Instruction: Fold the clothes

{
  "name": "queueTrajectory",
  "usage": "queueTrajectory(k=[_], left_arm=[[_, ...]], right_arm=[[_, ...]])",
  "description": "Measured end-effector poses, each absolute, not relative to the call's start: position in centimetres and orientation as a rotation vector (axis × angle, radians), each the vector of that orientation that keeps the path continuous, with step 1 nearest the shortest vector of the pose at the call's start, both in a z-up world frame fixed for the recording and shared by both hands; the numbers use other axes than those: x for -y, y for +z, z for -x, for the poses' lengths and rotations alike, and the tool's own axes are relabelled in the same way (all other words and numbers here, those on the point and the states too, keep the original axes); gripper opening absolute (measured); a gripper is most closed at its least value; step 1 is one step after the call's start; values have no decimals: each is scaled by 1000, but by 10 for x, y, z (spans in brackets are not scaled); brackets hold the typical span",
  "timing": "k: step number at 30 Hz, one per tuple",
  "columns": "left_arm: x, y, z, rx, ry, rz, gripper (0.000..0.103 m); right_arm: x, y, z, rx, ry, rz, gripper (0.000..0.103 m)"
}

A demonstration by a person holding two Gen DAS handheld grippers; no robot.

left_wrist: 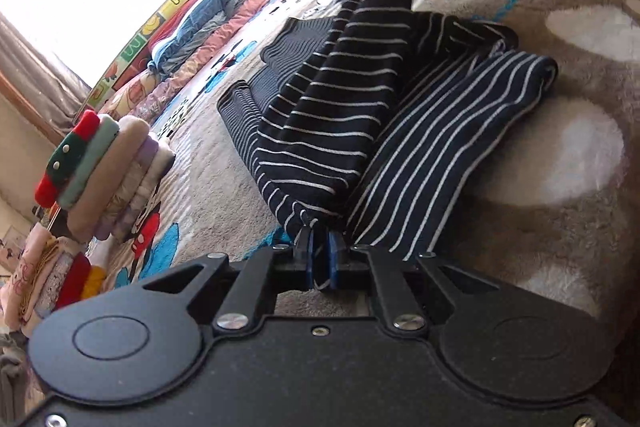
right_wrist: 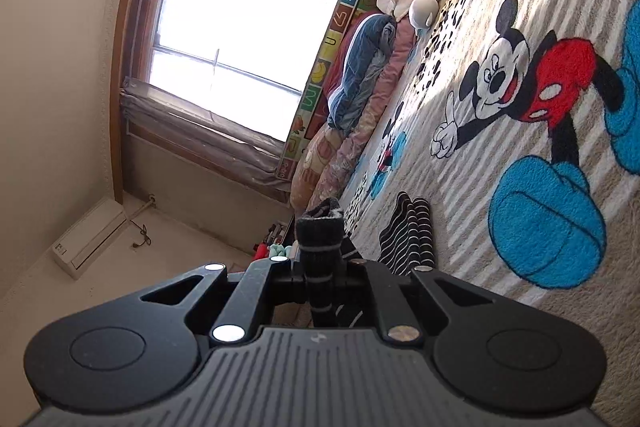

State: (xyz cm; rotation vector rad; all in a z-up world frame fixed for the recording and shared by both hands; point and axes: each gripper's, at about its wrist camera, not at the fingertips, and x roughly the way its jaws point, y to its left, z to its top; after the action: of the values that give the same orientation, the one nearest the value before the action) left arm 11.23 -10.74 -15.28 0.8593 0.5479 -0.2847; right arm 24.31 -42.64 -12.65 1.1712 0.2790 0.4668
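A dark navy garment with thin white stripes lies partly bunched on the carpet in the left wrist view. One end of it rises steeply to the top of that view. My left gripper is shut on a lower corner of this striped garment, with cloth pinched between the blue pads. In the right wrist view my right gripper is shut on a bunched end of the striped garment, held up off the floor. More striped folds rest on the carpet just beyond it.
A stack of folded clothes stands at the left. Rolled bedding and quilts line the wall under the window. The cartoon-mouse carpet spreads to the right. A soft toy lies near the bedding.
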Motion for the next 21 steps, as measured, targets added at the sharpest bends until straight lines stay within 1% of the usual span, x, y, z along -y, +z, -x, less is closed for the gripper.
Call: queueTrajectory(k=[3,4,6,8,11,12,14,16,19,21], left_arm=[[103,-151,-113,-545,-322,-870,3],[97,-145,-113,-556,-342,-832,3],[84,-130,-114,-585,-389,-733,3],[66,-112,-114,-608,-445,-607,6],[38,-79,-121,-570,-421,-363,6],[34,-75,-129,-560,-382,-310,6],[29,-74,-150,-548,-294,-233,6],[34,-86,-166,-559,-281,-196,6],[55,-124,-177,-673,-341,-232,6],[60,-125,-166,-650,-321,-247,5]], right_arm=[[428,-126,-250,-261,455,-1169,9],[429,-127,-251,-256,448,-1172,9],[432,-131,-251,-252,435,-1192,9],[434,-136,-252,-255,425,-1210,9],[436,-138,-251,-254,418,-1219,9],[436,-138,-251,-253,417,-1219,9],[436,-139,-251,-255,422,-1221,9],[435,-140,-252,-262,427,-1218,9],[431,-143,-254,-282,434,-1219,9],[427,-143,-255,-291,436,-1215,9]])
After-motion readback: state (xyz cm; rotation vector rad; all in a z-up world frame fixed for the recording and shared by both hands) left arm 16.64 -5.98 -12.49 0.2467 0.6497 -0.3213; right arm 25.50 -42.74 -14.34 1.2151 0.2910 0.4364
